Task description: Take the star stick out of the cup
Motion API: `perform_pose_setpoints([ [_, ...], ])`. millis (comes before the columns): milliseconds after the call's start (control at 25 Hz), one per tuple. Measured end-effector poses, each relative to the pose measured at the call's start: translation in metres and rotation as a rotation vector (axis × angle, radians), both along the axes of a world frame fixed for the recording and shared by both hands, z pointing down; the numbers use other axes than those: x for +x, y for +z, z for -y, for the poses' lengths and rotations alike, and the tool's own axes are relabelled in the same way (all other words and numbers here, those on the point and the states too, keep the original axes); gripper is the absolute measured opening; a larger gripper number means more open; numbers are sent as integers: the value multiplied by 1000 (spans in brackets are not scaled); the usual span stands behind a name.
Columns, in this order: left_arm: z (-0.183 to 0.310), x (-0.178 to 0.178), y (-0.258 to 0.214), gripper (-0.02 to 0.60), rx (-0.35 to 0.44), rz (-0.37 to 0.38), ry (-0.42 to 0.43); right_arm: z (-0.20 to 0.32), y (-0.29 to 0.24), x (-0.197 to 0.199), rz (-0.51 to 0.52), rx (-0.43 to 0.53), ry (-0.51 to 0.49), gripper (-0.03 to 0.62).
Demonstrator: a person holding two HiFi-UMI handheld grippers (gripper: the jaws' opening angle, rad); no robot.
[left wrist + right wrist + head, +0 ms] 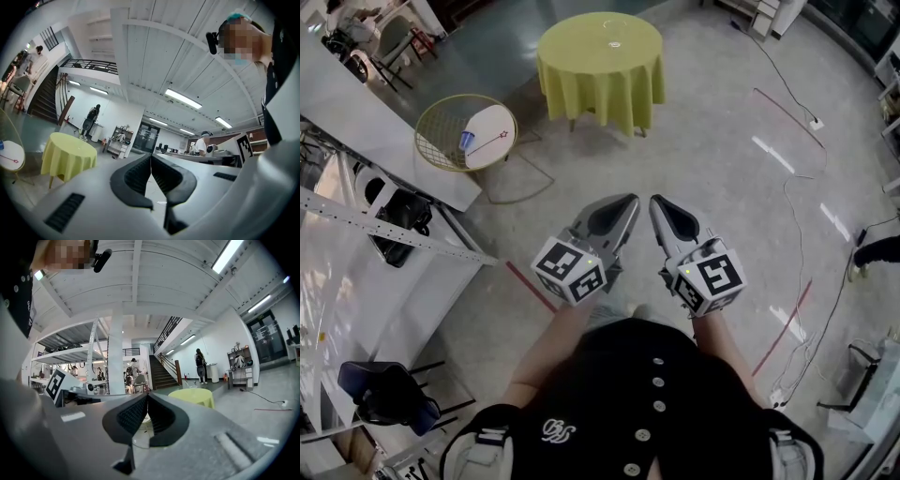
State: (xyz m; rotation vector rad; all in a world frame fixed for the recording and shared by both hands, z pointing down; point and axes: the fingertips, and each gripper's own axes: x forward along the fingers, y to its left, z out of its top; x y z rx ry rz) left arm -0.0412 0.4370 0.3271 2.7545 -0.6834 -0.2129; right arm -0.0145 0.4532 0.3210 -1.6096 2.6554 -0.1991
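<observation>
Pointing up and to the right in the head view, the star stick (490,142) runs its long axis from the blue cup (467,141) out to a red star at its far tip. Whether its lower end sits inside the cup is too small to tell. Both are on a small round white table (495,120) edged by a yellow wire frame (434,131). A yellow-clothed table (600,56) stands near it. Well apart, close to the person's body, the left gripper (630,201) and right gripper (656,201) have their jaws pressed together on nothing.
</observation>
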Motion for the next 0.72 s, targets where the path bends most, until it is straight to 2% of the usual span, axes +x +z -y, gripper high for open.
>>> perform_pose_setpoints([
  [280,57,12,3,14,7,-16,31,59,11,-2,-13,-17,-17,5],
  [480,108,11,-4,14,-24,-54,43,113,10,5,-22,-26,-11,5],
  [720,171,13,-12,14,-11,-56,50,176,4,7,-26,-22,-5,5],
])
